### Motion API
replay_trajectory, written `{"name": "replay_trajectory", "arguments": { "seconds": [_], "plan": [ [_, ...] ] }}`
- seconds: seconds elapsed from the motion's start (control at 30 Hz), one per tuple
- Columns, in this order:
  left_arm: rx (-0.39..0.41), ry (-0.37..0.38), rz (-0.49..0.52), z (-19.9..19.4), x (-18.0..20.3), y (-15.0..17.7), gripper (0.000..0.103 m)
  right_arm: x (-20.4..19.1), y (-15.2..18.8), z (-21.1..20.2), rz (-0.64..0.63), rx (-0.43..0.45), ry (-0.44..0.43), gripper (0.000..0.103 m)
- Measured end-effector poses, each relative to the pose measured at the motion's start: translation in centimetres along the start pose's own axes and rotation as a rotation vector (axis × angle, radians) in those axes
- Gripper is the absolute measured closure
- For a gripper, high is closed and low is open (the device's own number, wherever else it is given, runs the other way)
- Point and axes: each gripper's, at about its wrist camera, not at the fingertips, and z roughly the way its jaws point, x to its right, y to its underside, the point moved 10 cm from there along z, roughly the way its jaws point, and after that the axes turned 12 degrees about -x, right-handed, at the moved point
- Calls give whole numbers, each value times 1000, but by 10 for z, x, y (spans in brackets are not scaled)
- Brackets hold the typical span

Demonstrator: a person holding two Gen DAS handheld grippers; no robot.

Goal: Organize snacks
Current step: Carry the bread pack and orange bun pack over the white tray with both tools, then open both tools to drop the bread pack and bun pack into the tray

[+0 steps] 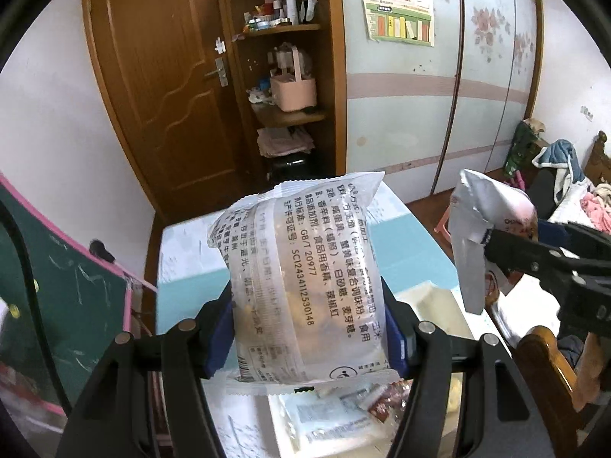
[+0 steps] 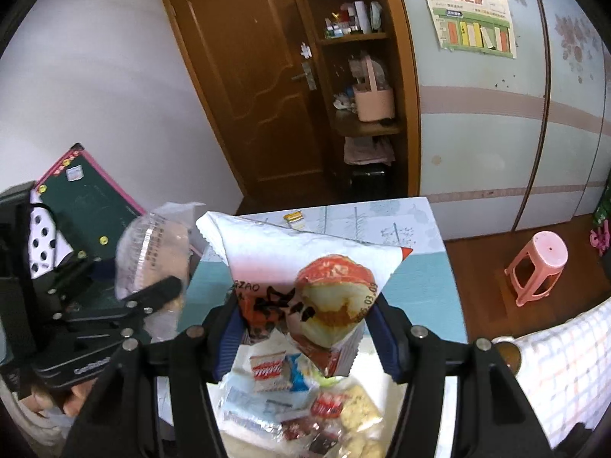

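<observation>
Left wrist view: the left gripper [image 1: 309,328] holds a clear printed snack bag [image 1: 301,278] upright at centre frame, its blue pads [image 1: 219,337] pressing the bag's lower sides, jaws about half spread. The bag looks light, puffy and slick, so a grip low on the body probably suits it best. At 3 o'clock, the right gripper [image 1: 496,255] clamps a white pastry packet [image 1: 477,236]. In the right wrist view that packet [image 2: 305,282] sits between the pads, soft and easily crushed. Both are lifted above the snack pile [image 2: 301,408] on the table [image 2: 420,263].
</observation>
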Motion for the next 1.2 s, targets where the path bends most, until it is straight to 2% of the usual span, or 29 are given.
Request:
{"name": "replay_trajectory", "arguments": {
  "seconds": [0.17, 0.33, 0.53, 0.63, 0.9, 1.0, 1.1, 1.17, 1.2],
  "plan": [
    [-36, 30, -34, 31, 10, 42, 39, 3, 41, 4, 36, 44, 35, 43],
    [-77, 31, -57, 64, 21, 81, 39, 5, 74, 26, 65, -7, 24, 43],
    [-130, 10, -70, 100, 30, 109, 39, 9, 106, 59, 76, -86, 33, 43],
    [-167, 26, -75, 114, 33, 121, 39, 10, 116, 73, 72, -116, 43, 43],
    [-222, 28, -96, 133, 30, 133, 37, 17, 134, 101, 87, -179, 71, 40],
    [-249, 43, -106, 139, 31, 136, 33, 24, 138, 110, 126, -206, 64, 39],
    [-271, 71, -117, 144, 34, 140, 20, 33, 141, 118, 179, -224, 69, 37],
    [-270, 83, -118, 144, 36, 141, 8, 40, 146, 122, 227, -242, 75, 28],
    [-269, 89, -118, 144, 37, 141, 8, 42, 149, 125, 247, -250, 73, 25]
  ]
}}
